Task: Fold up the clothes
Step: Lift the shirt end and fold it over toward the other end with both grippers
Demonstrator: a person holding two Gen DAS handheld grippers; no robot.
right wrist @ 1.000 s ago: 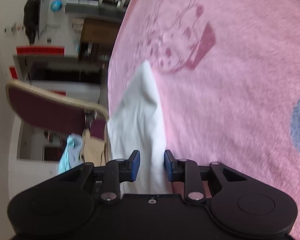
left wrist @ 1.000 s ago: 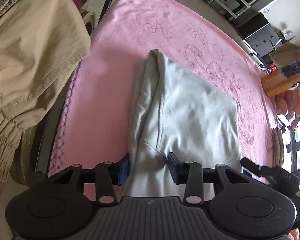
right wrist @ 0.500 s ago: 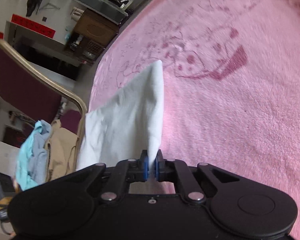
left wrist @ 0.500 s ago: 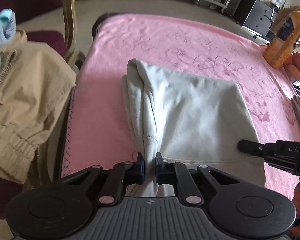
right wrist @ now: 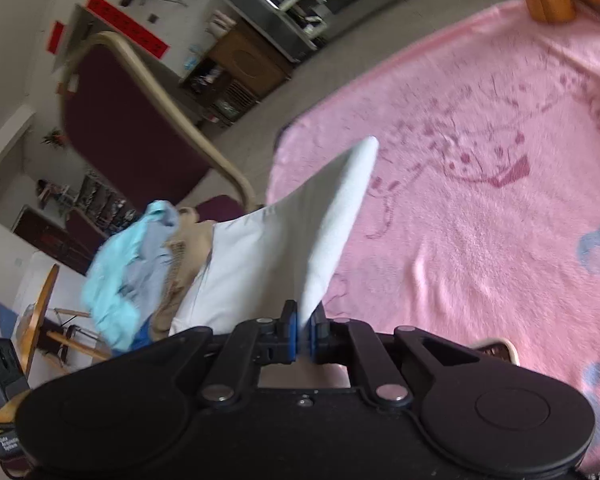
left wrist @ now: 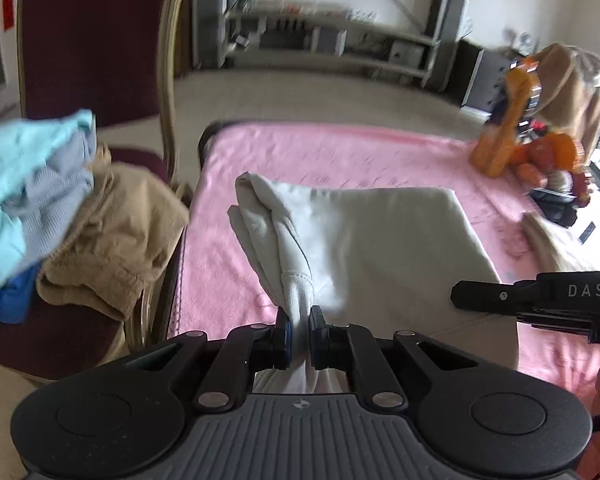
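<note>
A pale grey folded garment (left wrist: pixel 364 240) is lifted above the pink blanket (left wrist: pixel 332 148), its far end trailing toward it. My left gripper (left wrist: pixel 299 330) is shut on a bunched corner of it. My right gripper (right wrist: pixel 305 334) is shut on another edge of the same garment (right wrist: pixel 300 240), which rises as a taut sheet. The right gripper's finger (left wrist: pixel 500 296) shows at the right of the left wrist view.
A maroon chair (left wrist: pixel 92 40) at the left holds a pile of clothes: a tan garment (left wrist: pixel 112 240) and light blue ones (left wrist: pixel 28 184). Orange toys (left wrist: pixel 532 148) sit at the blanket's far right. The pink blanket (right wrist: pixel 480 200) spreads to the right.
Both grippers closed on the grey garment and lifted its near edge off the blanket. Both views tilted up, so the chair and room now show.
</note>
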